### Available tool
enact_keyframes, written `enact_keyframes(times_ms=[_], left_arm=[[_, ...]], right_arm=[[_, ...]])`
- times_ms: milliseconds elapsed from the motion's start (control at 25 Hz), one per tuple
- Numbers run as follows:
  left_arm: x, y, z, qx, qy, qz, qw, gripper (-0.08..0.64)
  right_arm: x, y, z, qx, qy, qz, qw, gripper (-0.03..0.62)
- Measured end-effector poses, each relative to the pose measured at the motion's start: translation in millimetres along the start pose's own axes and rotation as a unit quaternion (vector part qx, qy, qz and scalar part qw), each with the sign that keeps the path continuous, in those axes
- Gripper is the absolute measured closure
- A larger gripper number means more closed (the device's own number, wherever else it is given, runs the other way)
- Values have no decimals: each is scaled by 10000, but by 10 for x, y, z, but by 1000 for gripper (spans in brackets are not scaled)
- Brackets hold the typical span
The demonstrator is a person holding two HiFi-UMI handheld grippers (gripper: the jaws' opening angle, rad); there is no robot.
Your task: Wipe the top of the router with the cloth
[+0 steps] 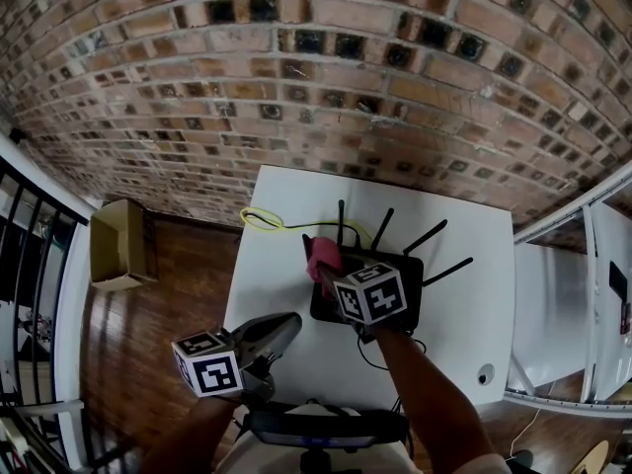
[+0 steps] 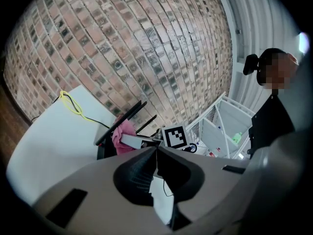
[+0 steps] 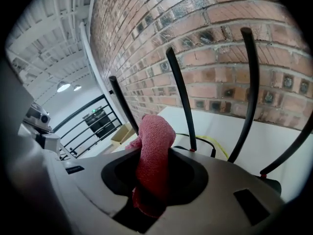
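A black router with several upright antennas lies on the white table near the brick wall. My right gripper hangs over the router's left end, shut on a pink cloth that sticks up from between its jaws. The left gripper rests low over the table's near left part, away from the router, jaws shut together with nothing between them. In the left gripper view the pink cloth and the router's antennas show ahead.
A yellow cable lies looped on the table behind the router, and a black cord runs from its near side. A cardboard box stands on the wood floor at left. A white railing lies at right. A person stands in the background.
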State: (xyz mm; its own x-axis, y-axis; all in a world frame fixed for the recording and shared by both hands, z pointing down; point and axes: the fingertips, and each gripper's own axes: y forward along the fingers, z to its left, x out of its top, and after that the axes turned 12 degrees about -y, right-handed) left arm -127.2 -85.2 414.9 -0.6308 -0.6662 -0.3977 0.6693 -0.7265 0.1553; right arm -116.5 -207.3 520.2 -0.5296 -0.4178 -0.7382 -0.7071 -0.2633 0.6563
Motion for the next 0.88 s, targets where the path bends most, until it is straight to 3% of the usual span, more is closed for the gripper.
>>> enact_keyframes(times_ms=[480,720,880], left_arm=[[9,-95,-32,-149,32,-66,9999,528],[-16,-159,6,-81,-9,19,10000,528],[-10,-141,3,-157,96,22,9998,528]], right_arm=[[-398,175,-27,-567,-49,1096,9923,460],[-340,-5,-61,-881,-245,969,9911,459],[-96,-281,-109,-1378,-782,619,9854,459]])
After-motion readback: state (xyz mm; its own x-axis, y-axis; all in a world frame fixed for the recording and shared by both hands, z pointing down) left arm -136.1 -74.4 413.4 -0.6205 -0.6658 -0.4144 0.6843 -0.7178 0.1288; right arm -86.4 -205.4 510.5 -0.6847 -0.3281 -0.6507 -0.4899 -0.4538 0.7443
